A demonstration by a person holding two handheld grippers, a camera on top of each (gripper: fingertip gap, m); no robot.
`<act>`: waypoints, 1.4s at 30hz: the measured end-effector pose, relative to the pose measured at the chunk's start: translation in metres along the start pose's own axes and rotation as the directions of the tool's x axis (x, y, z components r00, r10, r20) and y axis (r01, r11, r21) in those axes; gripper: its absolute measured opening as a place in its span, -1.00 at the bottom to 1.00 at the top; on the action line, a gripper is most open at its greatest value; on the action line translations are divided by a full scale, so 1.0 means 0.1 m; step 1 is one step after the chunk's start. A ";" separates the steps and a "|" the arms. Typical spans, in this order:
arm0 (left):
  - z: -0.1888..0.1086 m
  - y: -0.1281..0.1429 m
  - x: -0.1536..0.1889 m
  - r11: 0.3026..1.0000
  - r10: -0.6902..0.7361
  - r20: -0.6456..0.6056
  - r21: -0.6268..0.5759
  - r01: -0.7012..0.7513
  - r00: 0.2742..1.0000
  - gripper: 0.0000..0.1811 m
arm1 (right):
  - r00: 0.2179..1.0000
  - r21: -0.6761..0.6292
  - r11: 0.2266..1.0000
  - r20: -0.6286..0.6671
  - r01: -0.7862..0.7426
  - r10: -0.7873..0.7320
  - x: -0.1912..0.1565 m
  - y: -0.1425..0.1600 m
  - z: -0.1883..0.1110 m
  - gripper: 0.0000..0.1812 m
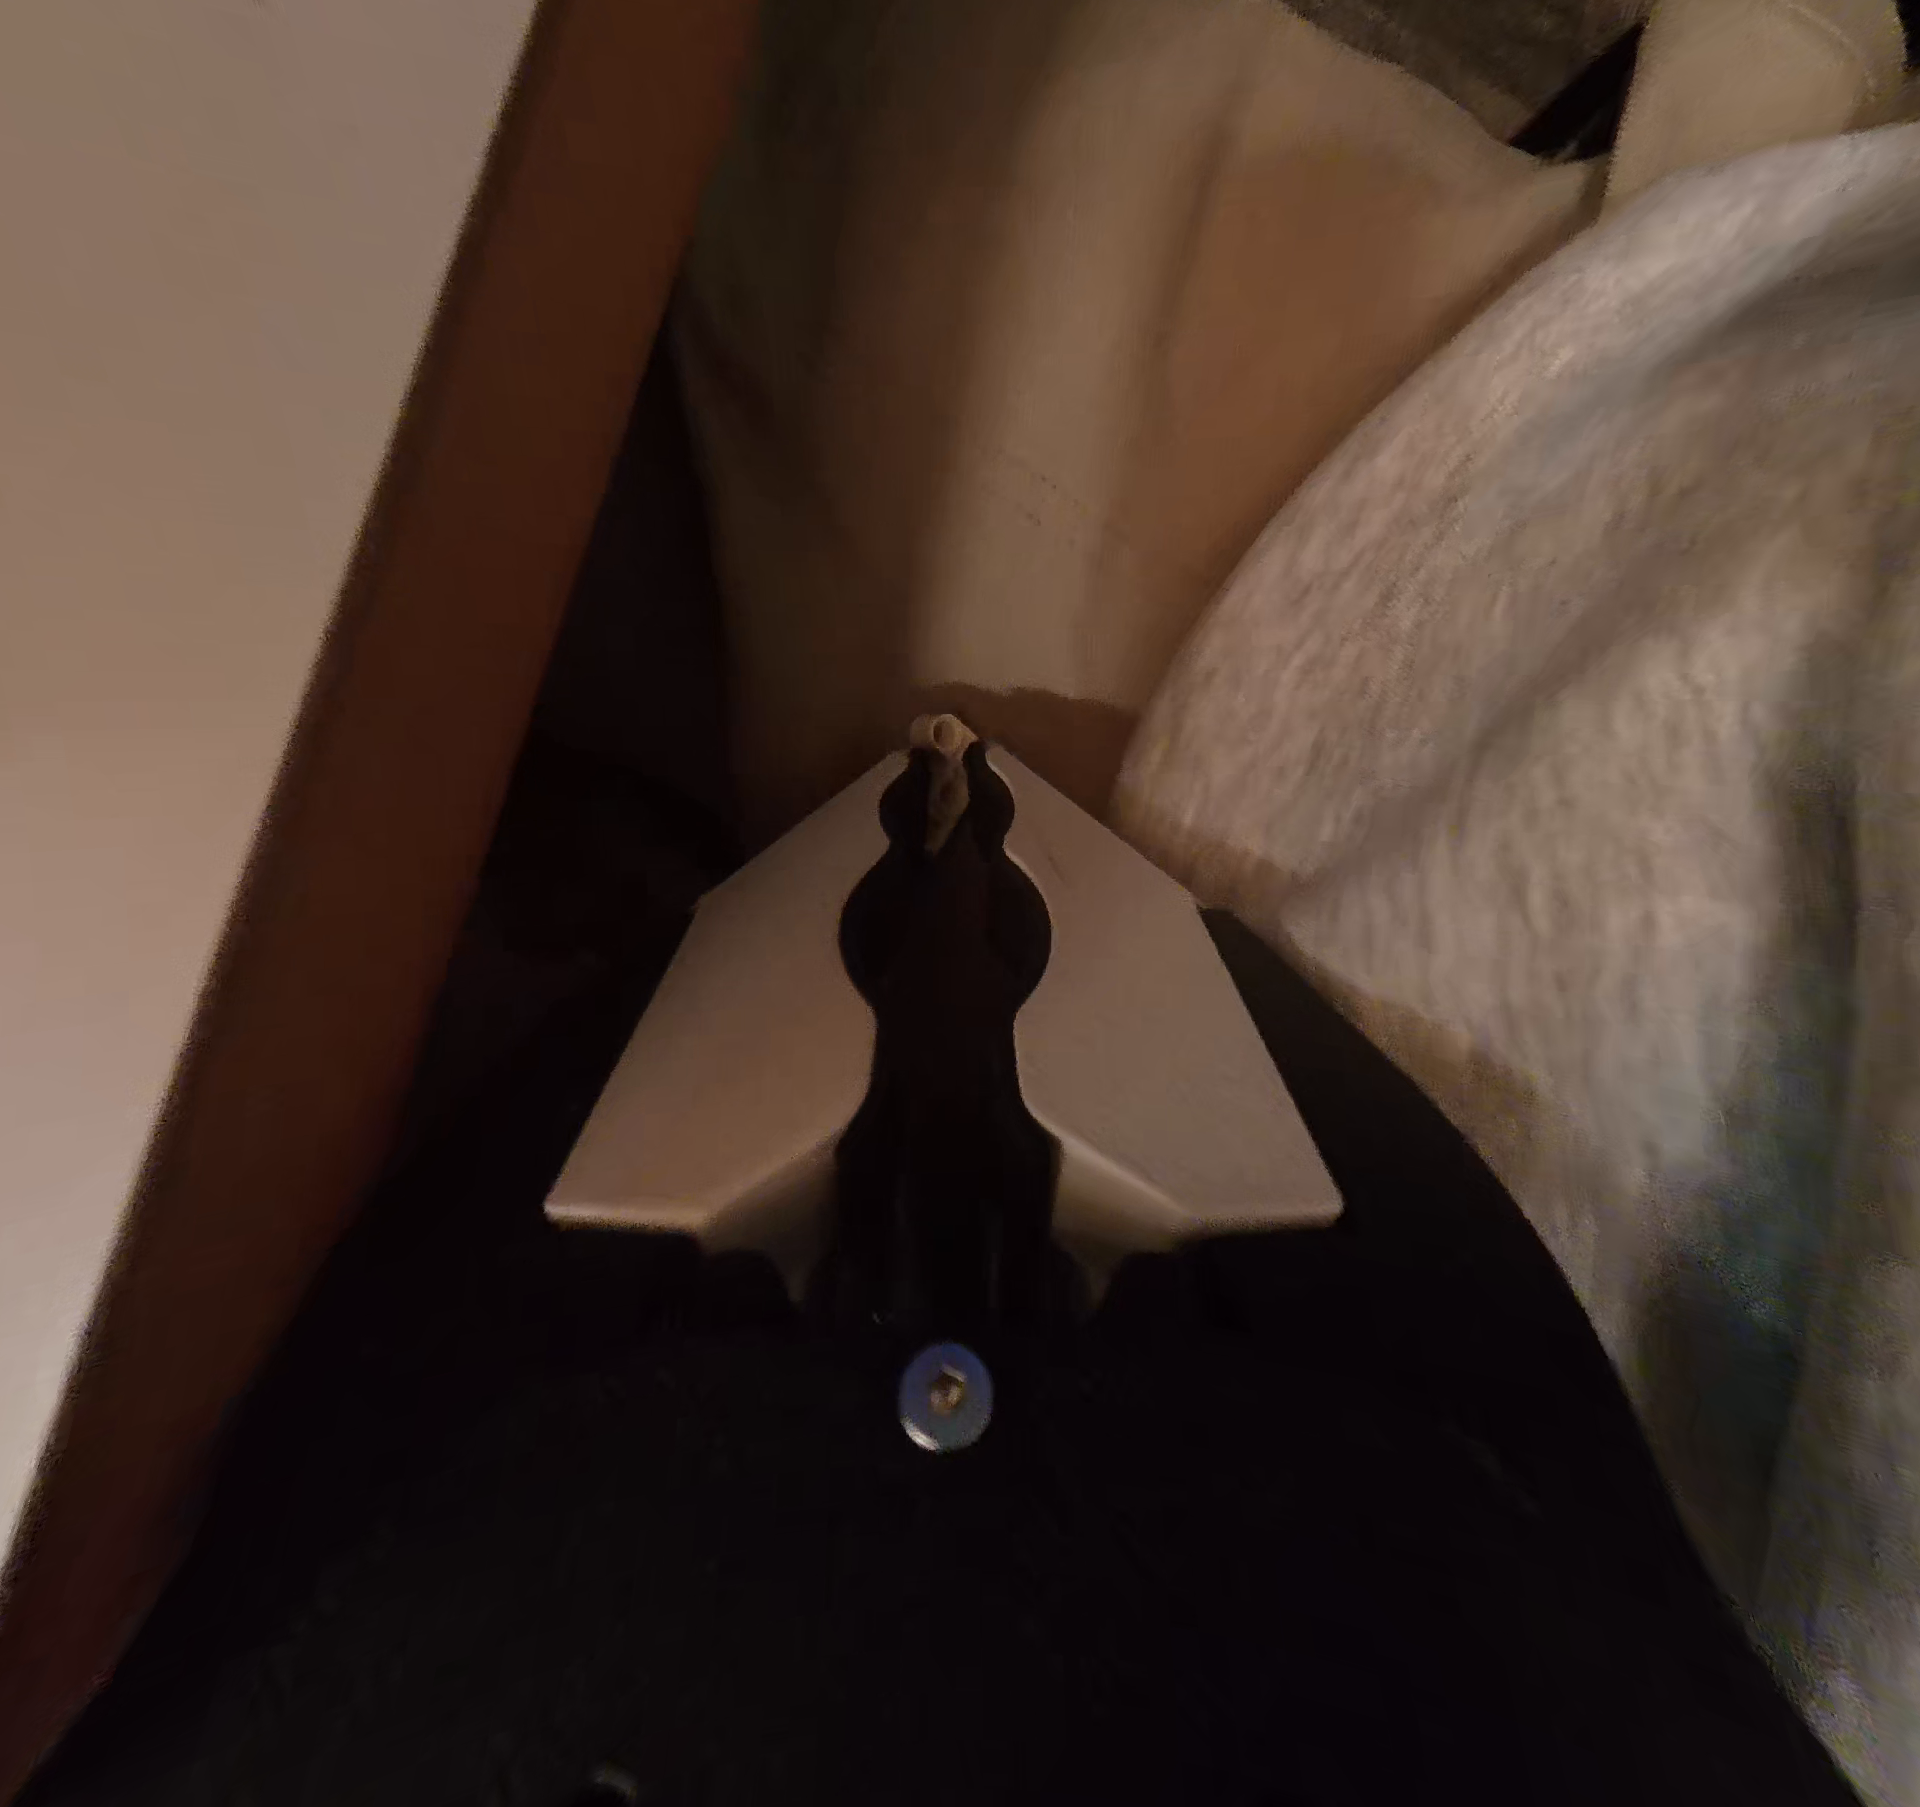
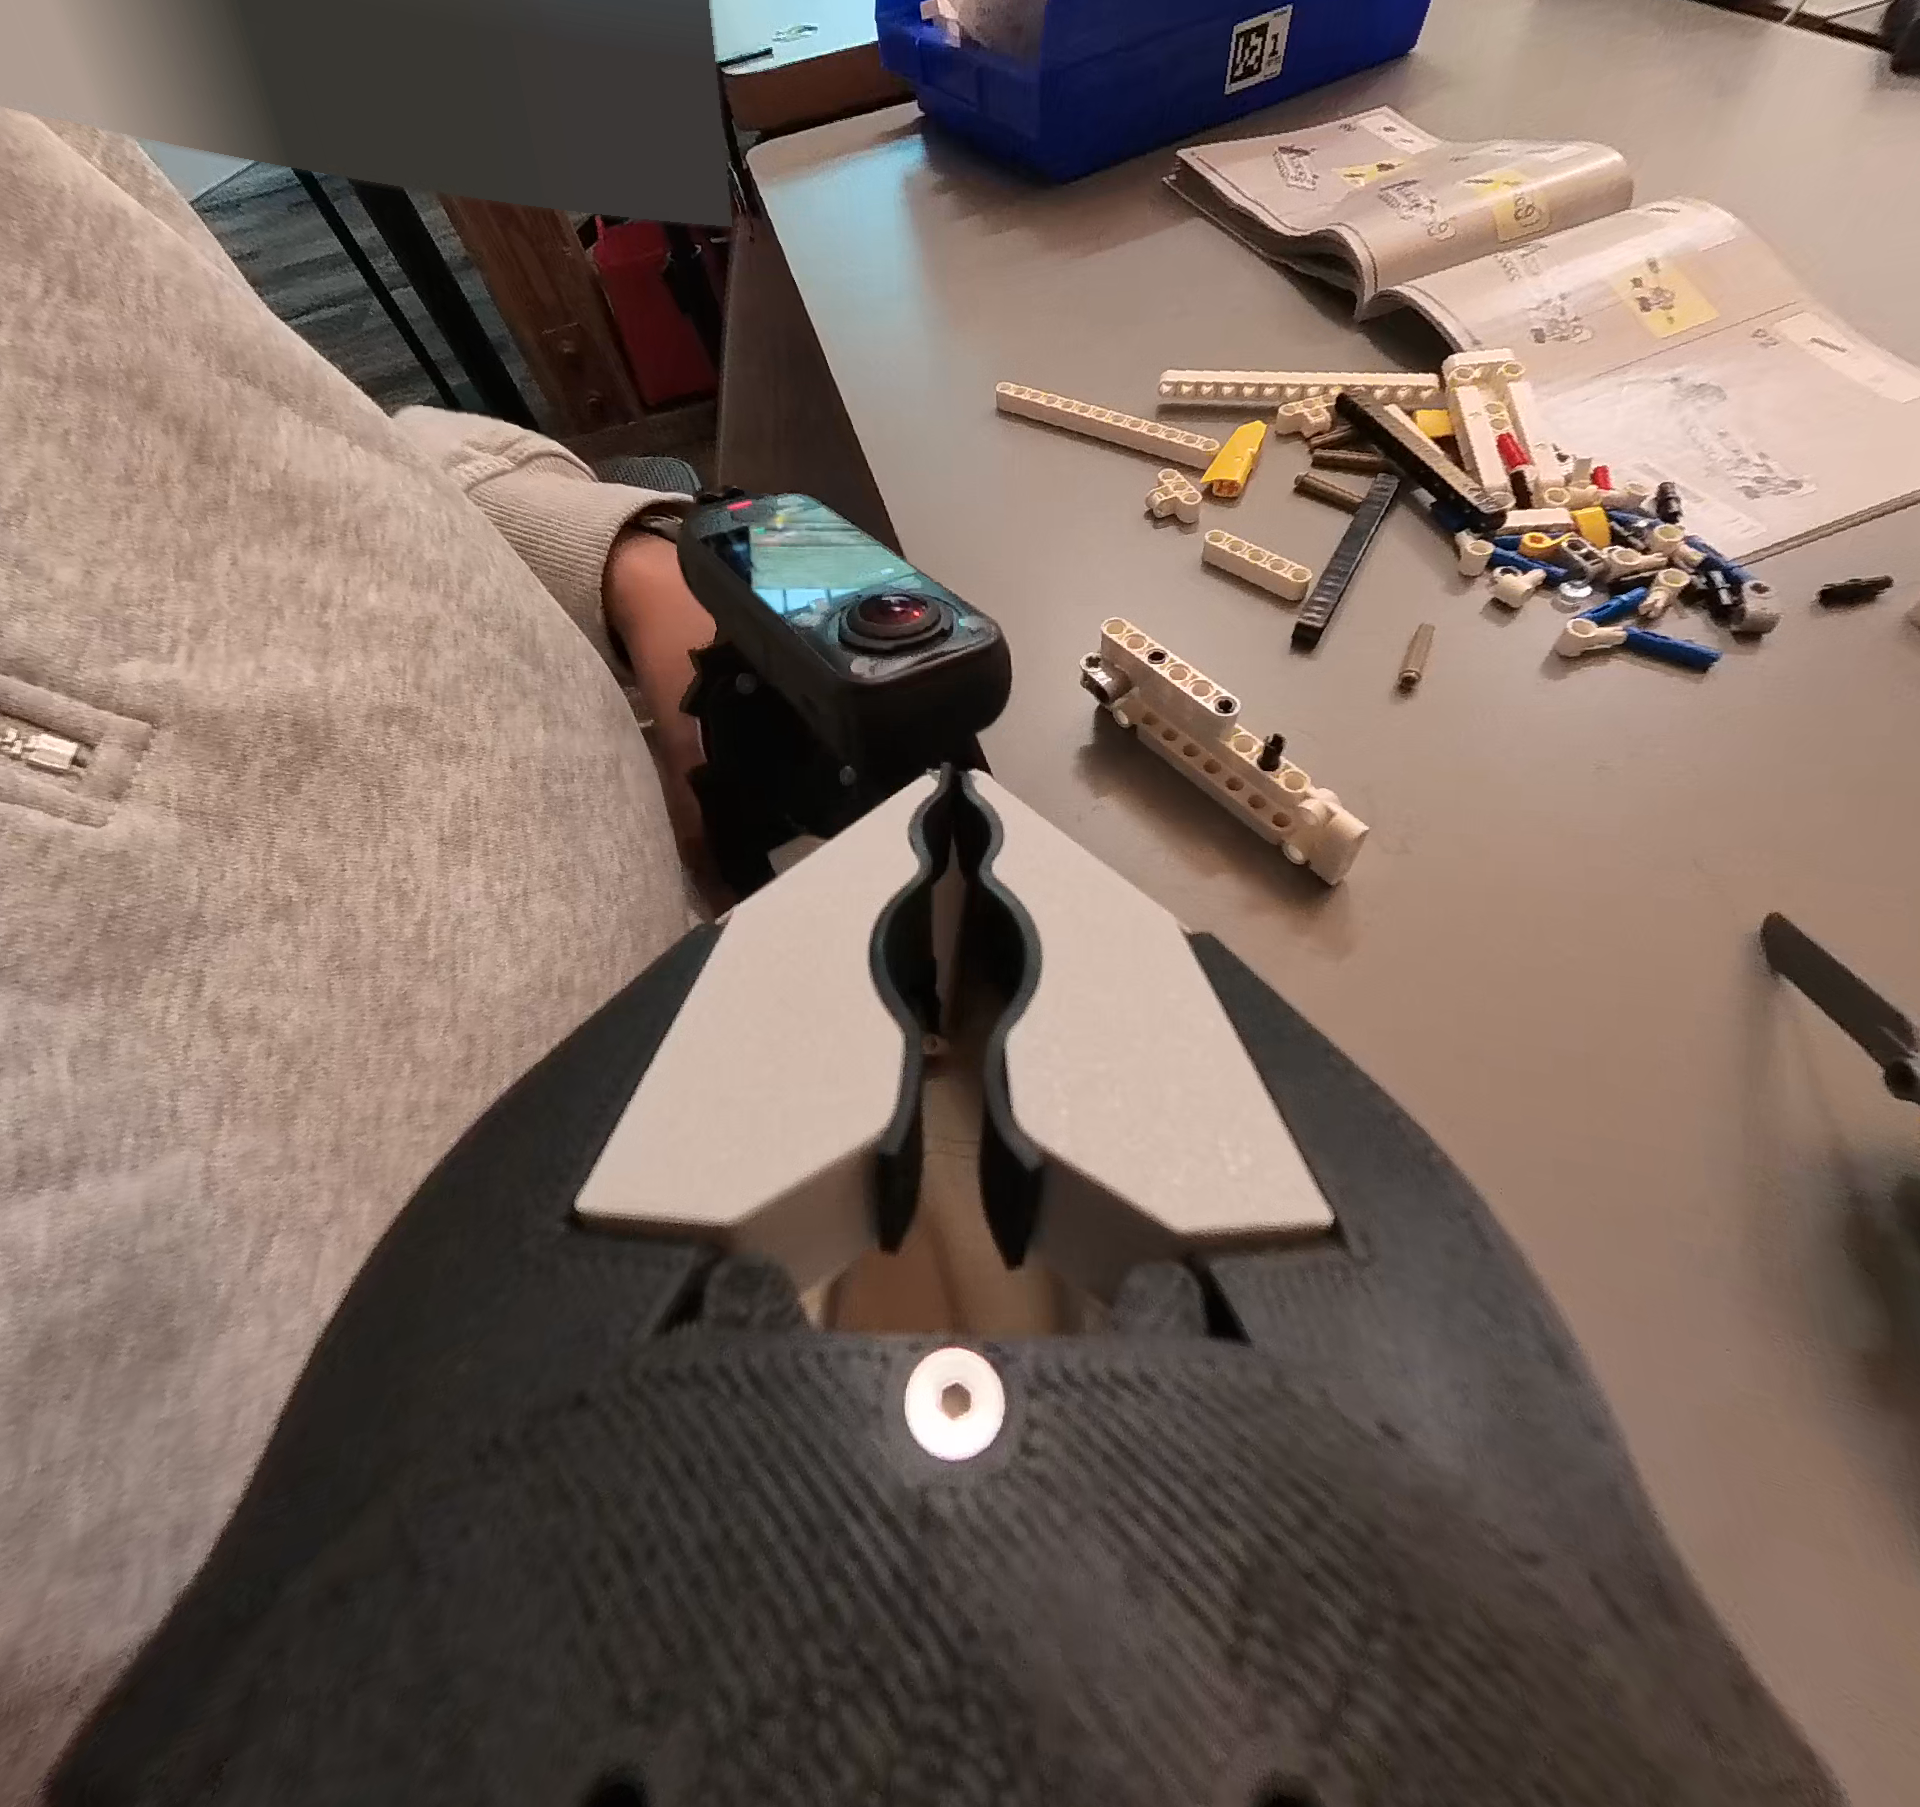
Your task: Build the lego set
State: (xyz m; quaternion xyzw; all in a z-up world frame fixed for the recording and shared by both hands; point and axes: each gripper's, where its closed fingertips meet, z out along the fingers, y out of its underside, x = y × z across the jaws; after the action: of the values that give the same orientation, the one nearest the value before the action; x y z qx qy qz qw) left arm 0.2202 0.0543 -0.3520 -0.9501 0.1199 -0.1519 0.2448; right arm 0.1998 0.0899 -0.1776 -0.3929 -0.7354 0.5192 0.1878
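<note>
**Spotter:** Lego part [image 1: 940, 734], small and tan, is pinched at the tip of your left tool [image 1: 943, 770]; jaws closed narrow on it; held below the table [image 2: 1455, 978] edge, down by your lap, against pale cloth and your grey sleeve [image 1: 1558, 718].

**Operator:** And the right tool?

**Spotter:** Your right tool [image 2: 954, 791] has its jaws nearly together, only a thin slit at the tips; nothing seen between them; it hangs over your lap at the table edge, aimed toward the left tool's camera [image 2: 842, 614].

**Operator:** Where's the build?

**Spotter:** White beam assembly [image 2: 1226, 749] lies on the table just past the edge; loose pile of pieces [image 2: 1558, 521] sits farther off beside the open instruction booklet [image 2: 1558, 303]; blue bin [image 2: 1143, 22] behind that.

**Operator:** Step?

**Spotter:** Judging by this, you're mid-carry with one small part, likely a pin or connector; next you'd need to bring it up over the table, line it with a hole in the assembly, and steady the assembly with the right tool, opened first.

**Operator:** Doubts?

**Spotter:** Left view is dark and blurred; part's exact shape unclear; which hole it belongs in, can't tell; dark object [image 2: 1839, 1009] at right edge is cut off, unidentified.
</note>
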 end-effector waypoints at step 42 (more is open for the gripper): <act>-1.18 -0.76 0.22 0.751 0.231 0.583 0.402 -0.524 0.778 -0.93 | 0.945 0.169 0.930 0.064 -0.327 0.321 -0.16 -0.12 -0.09 -0.84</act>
State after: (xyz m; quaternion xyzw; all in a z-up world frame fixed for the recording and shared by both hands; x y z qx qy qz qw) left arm 0.2112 0.0619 -0.2102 -0.7990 0.2011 0.1260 0.5526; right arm 0.2111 0.0811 -0.1615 -0.4812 -0.6145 0.6134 0.1209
